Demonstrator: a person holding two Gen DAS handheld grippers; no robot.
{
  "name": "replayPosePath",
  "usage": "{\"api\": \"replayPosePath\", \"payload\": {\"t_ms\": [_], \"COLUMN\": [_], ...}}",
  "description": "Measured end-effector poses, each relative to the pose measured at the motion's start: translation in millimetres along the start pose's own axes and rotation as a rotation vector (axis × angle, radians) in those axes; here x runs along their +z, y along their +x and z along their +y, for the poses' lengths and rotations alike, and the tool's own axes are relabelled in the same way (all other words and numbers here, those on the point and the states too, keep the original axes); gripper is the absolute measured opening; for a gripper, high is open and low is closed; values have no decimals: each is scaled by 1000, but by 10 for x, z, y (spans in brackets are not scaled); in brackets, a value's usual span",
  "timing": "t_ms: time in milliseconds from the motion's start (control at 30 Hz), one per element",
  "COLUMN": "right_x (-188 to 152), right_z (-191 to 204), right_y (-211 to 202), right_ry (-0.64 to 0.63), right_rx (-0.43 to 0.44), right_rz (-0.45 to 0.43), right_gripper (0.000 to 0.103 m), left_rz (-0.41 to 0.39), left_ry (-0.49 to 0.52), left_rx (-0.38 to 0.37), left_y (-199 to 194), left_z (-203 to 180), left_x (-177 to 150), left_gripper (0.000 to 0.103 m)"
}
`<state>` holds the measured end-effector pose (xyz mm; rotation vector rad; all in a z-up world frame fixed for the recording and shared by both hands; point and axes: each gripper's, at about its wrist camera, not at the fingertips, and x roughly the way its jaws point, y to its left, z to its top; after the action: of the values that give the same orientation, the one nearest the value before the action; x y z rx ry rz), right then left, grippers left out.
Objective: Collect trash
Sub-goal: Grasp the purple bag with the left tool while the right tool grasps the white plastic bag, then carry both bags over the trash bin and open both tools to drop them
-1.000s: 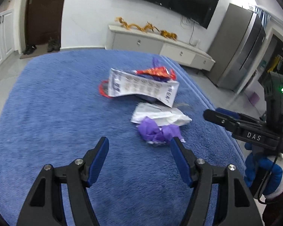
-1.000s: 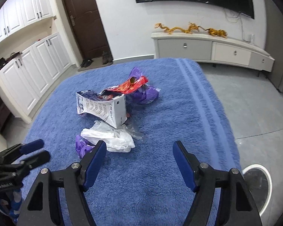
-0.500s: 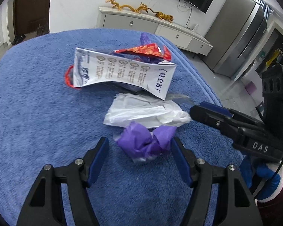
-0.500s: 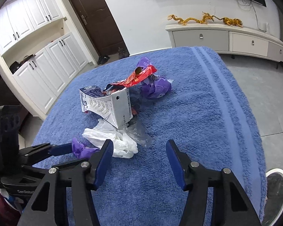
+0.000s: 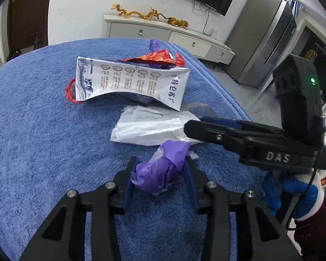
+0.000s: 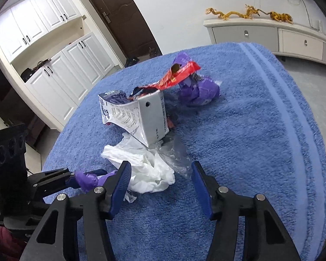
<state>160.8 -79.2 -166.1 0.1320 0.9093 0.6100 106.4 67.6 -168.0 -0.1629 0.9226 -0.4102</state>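
Note:
A heap of trash lies on a blue fluffy cloth [image 5: 32,130]. My left gripper [image 5: 159,173] has a crumpled purple wrapper [image 5: 160,171] between its jaws, which are closing with both blue pads against it. The right wrist view shows that same left gripper [image 6: 84,178] low on the left. My right gripper [image 6: 160,174] stands open over a white plastic bag [image 6: 145,169]; its left pad [image 6: 123,180] is at the bag's edge, the right one apart. Beyond lie a printed white carton [image 5: 128,82], a red snack wrapper [image 5: 156,57] and a second purple wrapper [image 6: 200,91].
Clear plastic film [image 6: 176,154] lies beside the white bag. A blue-gloved hand [image 5: 293,191] holds the right gripper [image 5: 197,126]. The cloth's striped edge [image 6: 293,119] drops to grey floor on the right. A low white cabinet [image 6: 271,34] and white cupboards [image 6: 60,76] stand farther off.
My left gripper came forward and down onto the purple wrapper and its jaws narrowed around it. My right gripper sank toward the white bag with its jaws somewhat narrower.

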Motion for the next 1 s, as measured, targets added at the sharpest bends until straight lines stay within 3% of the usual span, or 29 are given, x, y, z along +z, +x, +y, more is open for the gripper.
{"api": "replayPosePath", "payload": {"t_ms": [367,567,667,1000], "right_x": [-26,-39,-78,-335], "right_z": [235,228,252,557], "right_y": [97,124,96,-267], "right_ry": [-91,-92,-100,-152], "right_rx": [-6,-35,-43,-26], "right_rz": [19,17,16,-19], "right_gripper": [54,22,14,10], "left_rz": [-27,-53,-65,-129], "left_ry": [-59,-110,-112,-104], "left_rx": [76,109,118,156], "left_y": [-363,-616,-727,-1067], "left_z": [178,343,334,193], "left_x": [-286,-428,-492,-540], "left_gripper": [37,37,37,37]}}
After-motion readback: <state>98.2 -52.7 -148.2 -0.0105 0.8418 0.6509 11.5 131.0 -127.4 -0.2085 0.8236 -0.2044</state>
